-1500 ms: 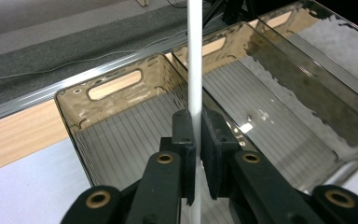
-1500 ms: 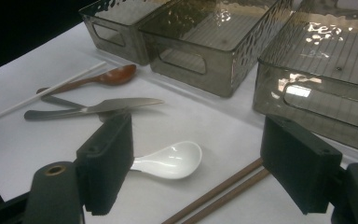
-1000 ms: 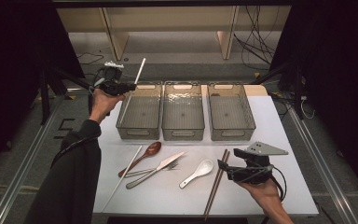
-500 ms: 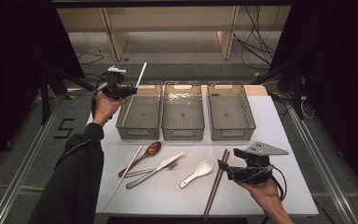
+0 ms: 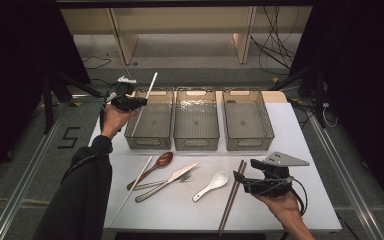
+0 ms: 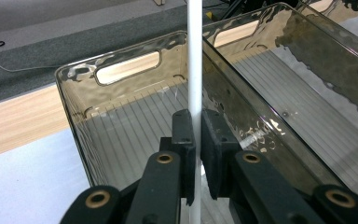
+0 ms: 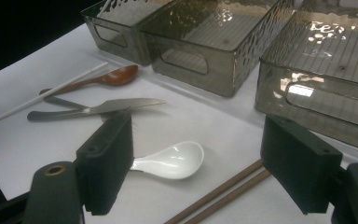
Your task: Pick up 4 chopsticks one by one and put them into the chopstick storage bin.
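My left gripper point(image 5: 138, 103) is shut on a white chopstick point(image 5: 148, 93), which it holds steeply tilted over the left clear bin point(image 5: 150, 141). In the left gripper view the pads point(image 6: 184, 135) pinch the white chopstick point(image 6: 195, 56) above that bin's floor point(image 6: 121, 126). My right gripper point(image 5: 241, 180) rests low at the table's front right with its jaws wide apart and nothing between them. It is next to a pair of brown chopsticks point(image 5: 232, 195). In the right gripper view a white ceramic spoon point(image 7: 168, 161) lies just beyond the right gripper point(image 7: 205, 163).
Three clear bins stand in a row, the middle bin point(image 5: 196, 142) and the right bin point(image 5: 247, 142) among them. In front lie a second white chopstick point(image 5: 130, 190), a wooden spoon point(image 5: 161, 161), a knife point(image 5: 172, 176), a fork point(image 5: 184, 178) and the white spoon point(image 5: 212, 184).
My left gripper has sunk a little with the white chopstick, closer to the left bin. The right gripper has stayed where it was.
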`<state>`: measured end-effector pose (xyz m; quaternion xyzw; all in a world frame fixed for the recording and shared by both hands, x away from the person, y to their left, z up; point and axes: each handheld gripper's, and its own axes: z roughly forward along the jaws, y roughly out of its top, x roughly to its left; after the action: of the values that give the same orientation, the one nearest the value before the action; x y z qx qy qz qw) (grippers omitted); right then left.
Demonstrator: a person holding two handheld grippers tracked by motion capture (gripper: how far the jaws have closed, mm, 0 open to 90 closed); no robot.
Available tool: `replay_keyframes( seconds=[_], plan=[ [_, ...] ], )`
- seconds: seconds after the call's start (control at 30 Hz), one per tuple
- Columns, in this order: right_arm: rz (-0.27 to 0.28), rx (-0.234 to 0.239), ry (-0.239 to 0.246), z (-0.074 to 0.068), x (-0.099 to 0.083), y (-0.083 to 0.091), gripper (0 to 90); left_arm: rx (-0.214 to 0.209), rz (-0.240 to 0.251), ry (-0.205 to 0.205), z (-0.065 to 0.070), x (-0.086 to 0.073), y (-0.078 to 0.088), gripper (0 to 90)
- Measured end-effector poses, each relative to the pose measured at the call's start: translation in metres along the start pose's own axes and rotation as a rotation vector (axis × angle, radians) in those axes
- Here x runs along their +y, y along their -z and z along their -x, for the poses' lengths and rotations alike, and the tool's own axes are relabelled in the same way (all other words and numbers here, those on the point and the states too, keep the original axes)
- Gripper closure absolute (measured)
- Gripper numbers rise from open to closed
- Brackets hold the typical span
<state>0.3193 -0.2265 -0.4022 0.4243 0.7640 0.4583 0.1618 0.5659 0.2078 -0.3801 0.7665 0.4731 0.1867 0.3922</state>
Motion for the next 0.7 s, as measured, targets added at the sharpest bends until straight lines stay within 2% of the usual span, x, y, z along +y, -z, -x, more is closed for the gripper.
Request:
replay_keyframes(
  seconds=[0.27,0.57,0.67,0.7],
  plan=[
    [-0.003,0.002,-0.003,0.0,0.0,0.0,26.3,-0.001,-0.035,-0.004,-0.001,-0.006,-0.006,83.1],
    [0.0,0.001,-0.002,0.0,0.0,0.0,26.3,-0.002,-0.068,0.013,-0.003,-0.011,-0.011,82.3],
    [0.0,0.001,-0.002,0.0,0.0,0.0,26.3,-0.006,-0.068,0.026,-0.003,-0.012,-0.01,77.9],
    [0.0,0.001,-0.002,0.0,0.0,0.0,26.3,-0.008,-0.075,0.028,-0.003,-0.012,-0.008,73.4]
  ],
)
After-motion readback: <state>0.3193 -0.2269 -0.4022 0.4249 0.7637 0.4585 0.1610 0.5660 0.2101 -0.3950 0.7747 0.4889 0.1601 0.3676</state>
